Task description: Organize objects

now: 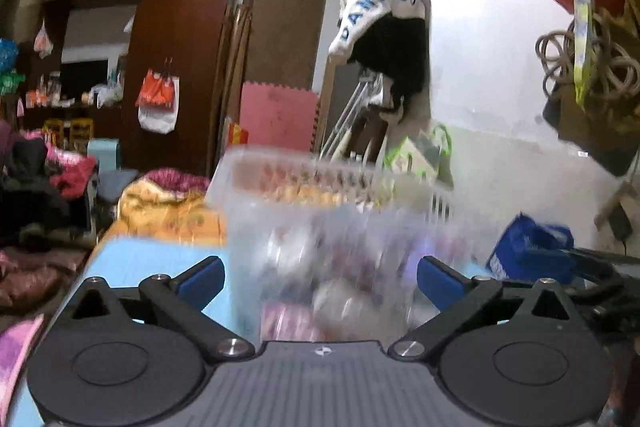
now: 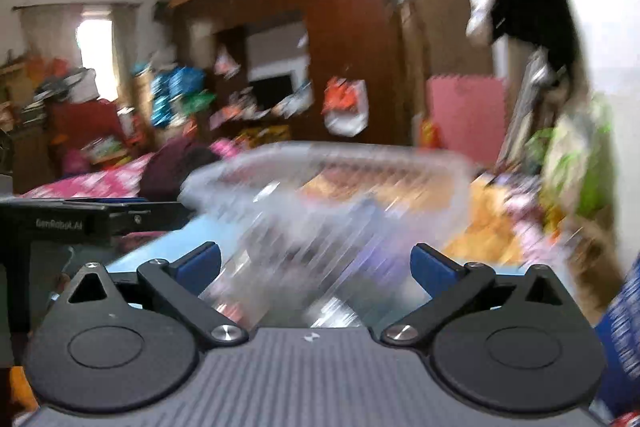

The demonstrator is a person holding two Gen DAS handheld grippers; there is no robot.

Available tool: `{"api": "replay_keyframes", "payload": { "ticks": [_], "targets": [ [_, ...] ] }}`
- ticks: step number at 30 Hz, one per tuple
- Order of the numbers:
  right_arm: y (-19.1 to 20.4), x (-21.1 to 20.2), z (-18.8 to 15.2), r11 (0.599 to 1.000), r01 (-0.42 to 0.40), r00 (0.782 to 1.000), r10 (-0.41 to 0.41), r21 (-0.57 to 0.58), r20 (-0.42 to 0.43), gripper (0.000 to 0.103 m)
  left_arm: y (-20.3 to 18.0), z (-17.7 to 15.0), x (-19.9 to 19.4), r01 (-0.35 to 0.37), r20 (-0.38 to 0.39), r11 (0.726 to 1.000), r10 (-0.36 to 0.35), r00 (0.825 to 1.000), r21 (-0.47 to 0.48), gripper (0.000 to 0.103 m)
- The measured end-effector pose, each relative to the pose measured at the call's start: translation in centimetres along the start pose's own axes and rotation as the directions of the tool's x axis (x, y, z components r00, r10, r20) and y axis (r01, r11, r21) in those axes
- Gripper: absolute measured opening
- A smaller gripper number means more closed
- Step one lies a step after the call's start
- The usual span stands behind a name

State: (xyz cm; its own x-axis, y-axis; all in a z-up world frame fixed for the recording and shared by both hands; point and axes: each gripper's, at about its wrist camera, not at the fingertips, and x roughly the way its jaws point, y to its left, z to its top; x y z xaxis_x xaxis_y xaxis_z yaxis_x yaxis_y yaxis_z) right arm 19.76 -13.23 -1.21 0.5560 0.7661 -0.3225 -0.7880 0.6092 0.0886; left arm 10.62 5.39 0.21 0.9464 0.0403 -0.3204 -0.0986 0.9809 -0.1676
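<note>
The clear basket sat on the blue table, right in front of both our grippers, and it looked full of small blurry things we could not name. Our left gripper and right gripper both had their jaws wide apart and held nothing. We think we were just reaching toward the basket, so next we needed to slow down and pick one thing.

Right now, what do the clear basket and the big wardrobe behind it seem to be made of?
Clear basket: probably translucent plastic with slotted walls; the things inside show through, though motion blur hides detail. Wardrobe: dark reddish-brown wood or wood veneer, glossy, since a bright light reflection sits on its door.
</note>
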Motion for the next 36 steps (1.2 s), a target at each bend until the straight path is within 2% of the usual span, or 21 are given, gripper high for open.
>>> {"api": "replay_keyframes", "payload": {
  "ticks": [2,4,6,11,13,15,20,24,26,27,28,30,32,36],
  "targets": [
    [1.0,2.2,-0.4,1.0,-0.001,0.999,0.0,-0.022,-0.043,0.096,1.8,-1.4,-0.3,-0.016,-0.017,0.998,0.015,1.0,-0.054,0.103],
    [1.7,4.2,-0.6,0.999,-0.016,0.995,0.013,-0.033,-0.101,0.079,3.4,-2.0,-0.6,-0.045,-0.019,0.995,0.043,0.999,-0.093,0.103],
    [2.0,6.1,-0.7,1.0,-0.015,0.989,0.012,-0.023,-0.149,0.076,4.2,-2.3,-0.6,-0.071,-0.034,0.993,0.069,0.997,-0.092,0.103],
    [3.9,7.2,-1.2,0.998,0.016,0.99,-0.024,-0.06,-0.136,0.075,4.7,-2.8,0.1,-0.072,-0.068,0.994,0.066,0.996,-0.087,0.103],
    [3.7,7.1,-1.7,0.997,0.0,0.988,-0.011,-0.071,-0.153,0.051,4.6,-2.9,0.0,-0.076,-0.067,0.995,0.071,0.995,-0.066,0.103],
    [2.9,5.8,-2.0,0.998,-0.044,0.987,0.038,-0.036,-0.154,0.036,4.2,-3.1,0.0,-0.076,-0.073,0.996,0.072,0.995,-0.045,0.103],
    [2.8,1.6,-3.1,0.996,-0.059,0.989,0.049,-0.07,-0.138,0.035,3.1,-3.5,0.1,-0.076,-0.083,0.997,0.075,0.994,-0.014,0.103],
    [1.5,-0.2,-4.2,0.998,-0.044,0.991,0.037,-0.049,-0.129,0.036,1.3,-3.8,1.2,-0.044,-0.134,0.999,0.048,0.99,0.028,0.103],
    [0.8,-0.2,-4.4,0.999,-0.041,0.992,0.038,-0.025,-0.118,0.04,-0.2,-3.9,2.2,-0.033,-0.168,0.997,0.043,0.985,0.066,0.103],
    [0.6,-0.3,-4.5,0.999,-0.045,0.991,0.043,-0.017,-0.123,0.044,-0.8,-3.9,2.6,-0.029,-0.175,0.997,0.042,0.984,0.077,0.103],
    [0.6,0.1,-4.5,0.999,-0.046,0.99,0.043,-0.017,-0.132,0.053,-1.4,-3.9,3.0,-0.027,-0.182,0.996,0.043,0.982,0.087,0.103],
    [0.8,0.6,-4.3,0.999,-0.032,0.992,0.027,-0.032,-0.123,0.059,-2.2,-3.9,4.0,-0.035,-0.208,0.994,0.057,0.977,0.106,0.102],
    [1.0,1.5,-4.0,0.999,-0.025,0.991,0.02,-0.042,-0.129,0.059,-2.3,-3.8,4.7,-0.055,-0.23,0.994,0.077,0.97,0.099,0.101],
    [0.6,2.3,-3.9,1.0,-0.022,0.993,0.021,-0.007,-0.119,0.061,-1.4,-3.6,5.7,-0.048,-0.27,0.998,0.054,0.961,0.029,0.101]
  ]
}}
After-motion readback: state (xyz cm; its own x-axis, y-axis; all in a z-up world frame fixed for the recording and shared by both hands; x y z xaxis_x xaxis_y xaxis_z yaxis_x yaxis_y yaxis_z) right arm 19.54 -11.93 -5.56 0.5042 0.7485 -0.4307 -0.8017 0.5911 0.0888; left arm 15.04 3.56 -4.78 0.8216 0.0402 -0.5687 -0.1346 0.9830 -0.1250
